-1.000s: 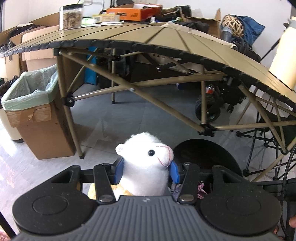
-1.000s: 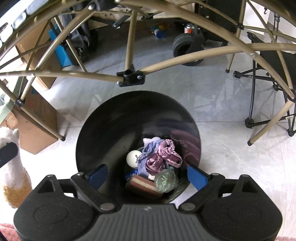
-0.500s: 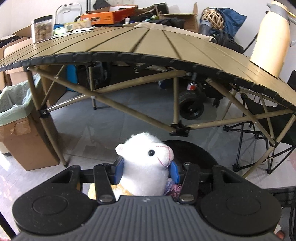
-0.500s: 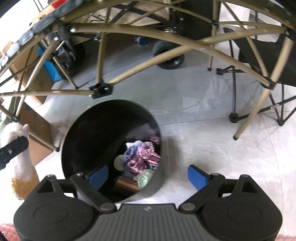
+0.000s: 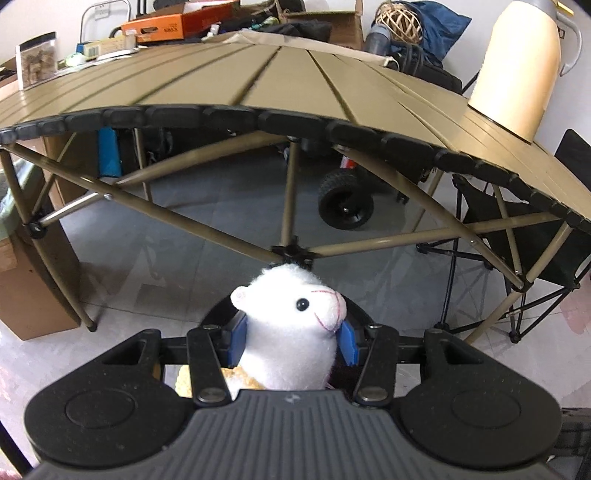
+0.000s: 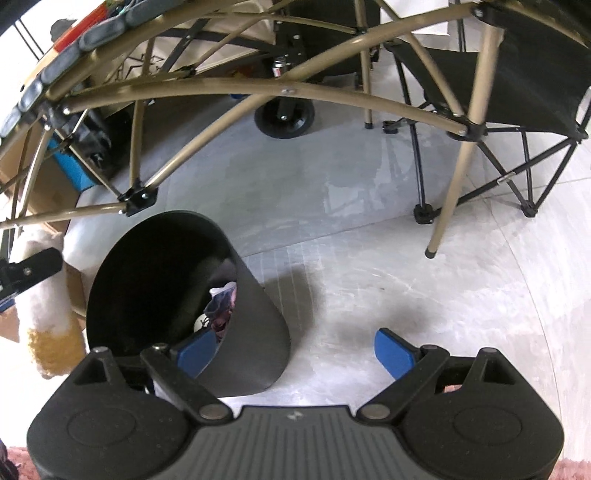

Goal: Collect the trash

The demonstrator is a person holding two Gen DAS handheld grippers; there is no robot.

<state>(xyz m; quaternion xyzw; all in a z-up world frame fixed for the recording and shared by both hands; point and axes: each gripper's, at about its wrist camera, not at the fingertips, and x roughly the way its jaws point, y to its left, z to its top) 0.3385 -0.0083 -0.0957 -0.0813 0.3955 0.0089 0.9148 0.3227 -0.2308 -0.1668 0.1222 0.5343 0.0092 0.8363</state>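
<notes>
A white plush llama (image 5: 291, 332) with a tan lower body sits between the blue pads of my left gripper (image 5: 293, 341), which is shut on it. The black trash bin's rim (image 5: 354, 308) shows just behind the toy. In the right wrist view the bin (image 6: 255, 332) stands on the floor with crumpled cloth and a white ball (image 6: 201, 324) inside. My right gripper (image 6: 293, 350) is open and empty above the bin's right wall and the floor. The llama (image 6: 48, 314) and the left gripper's finger (image 6: 29, 269) appear at the far left.
A tan folding table (image 5: 295, 85) arches overhead, its braces (image 6: 236, 88) crossing above the bin. A cream jug (image 5: 517, 70) and boxes (image 5: 159, 26) sit on it. A black folding chair (image 6: 517, 74), a wheel (image 6: 284, 118) and a cardboard box (image 5: 22, 288) stand around.
Both grippers have swung to the right: the table and bin slid left in both views. The bin left the centre of the right view. The llama stays gripped.
</notes>
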